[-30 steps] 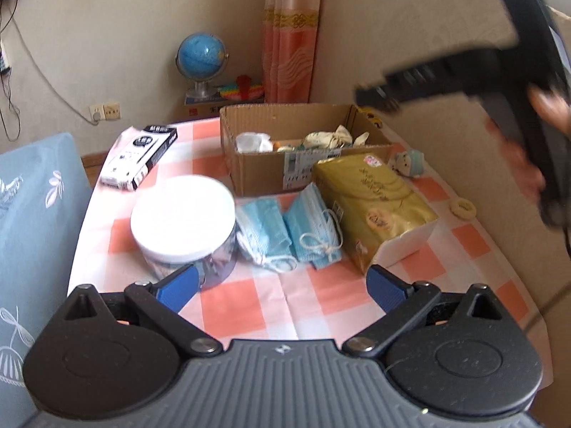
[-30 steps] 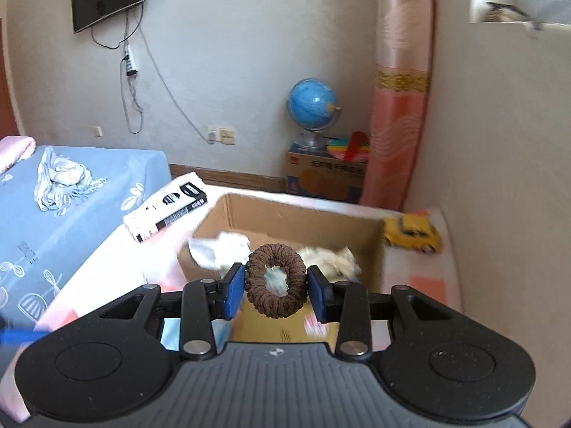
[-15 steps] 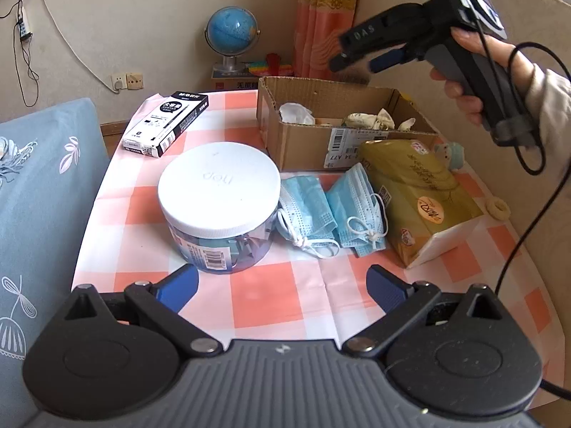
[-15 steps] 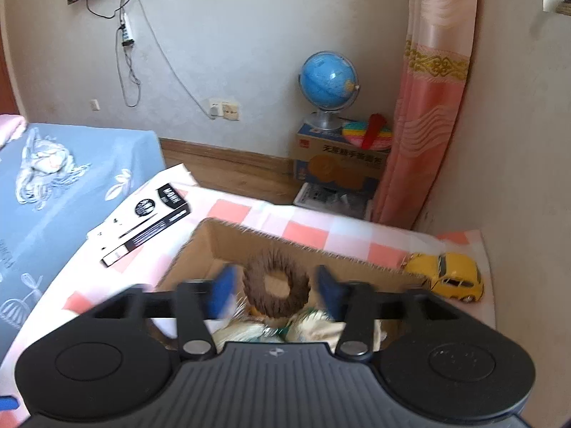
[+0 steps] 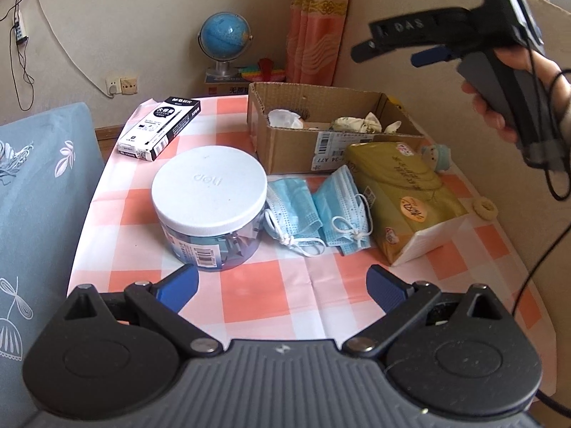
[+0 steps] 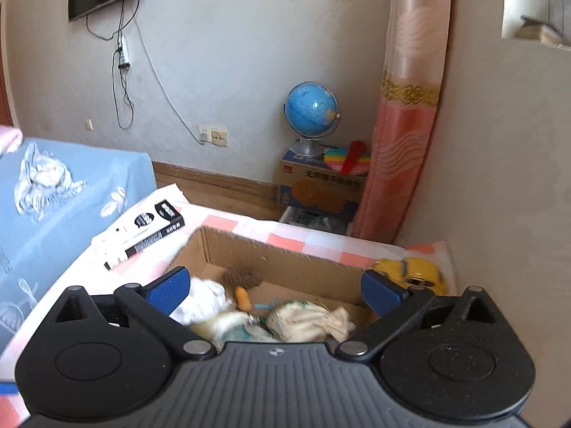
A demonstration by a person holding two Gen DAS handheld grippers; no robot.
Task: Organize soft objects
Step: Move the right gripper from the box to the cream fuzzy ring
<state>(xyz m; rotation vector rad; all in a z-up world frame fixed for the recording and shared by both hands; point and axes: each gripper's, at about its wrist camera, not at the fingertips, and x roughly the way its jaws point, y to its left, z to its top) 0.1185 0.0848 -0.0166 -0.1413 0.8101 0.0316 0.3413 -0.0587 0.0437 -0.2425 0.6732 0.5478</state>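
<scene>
Right gripper (image 6: 273,285): you hold it above the cardboard box (image 6: 285,262) with its jaws spread wide and nothing between them, so whatever goes in there drops clear.
Left gripper (image 5: 282,281): jaws wide apart and empty, low over the near edge of the table (image 5: 271,303); it looks parked there, ready for the next pick.
Brown hair tie (image 6: 242,277): it lies inside the box against the far wall, free of your fingers, so this item looks sorted.
Box contents: besides the hair tie you have a white cloth (image 6: 203,301), a cream bundle (image 6: 307,317) and a small orange piece (image 6: 242,297); more may sit beneath, I cannot tell.
Face masks (image 5: 314,210): two, side by side on the table between the jar (image 5: 210,207) and the tissue pack (image 5: 403,199). They are soft and, I judge, next for the box.
Yellow hair tie (image 5: 483,208): one, alone near the right edge of the table.
Small plush figure (image 5: 437,155): one, behind the tissue pack.
Hard things: one jar, one black-and-white carton (image 5: 160,128), one yellow toy car (image 6: 414,273); these probably stay out.
</scene>
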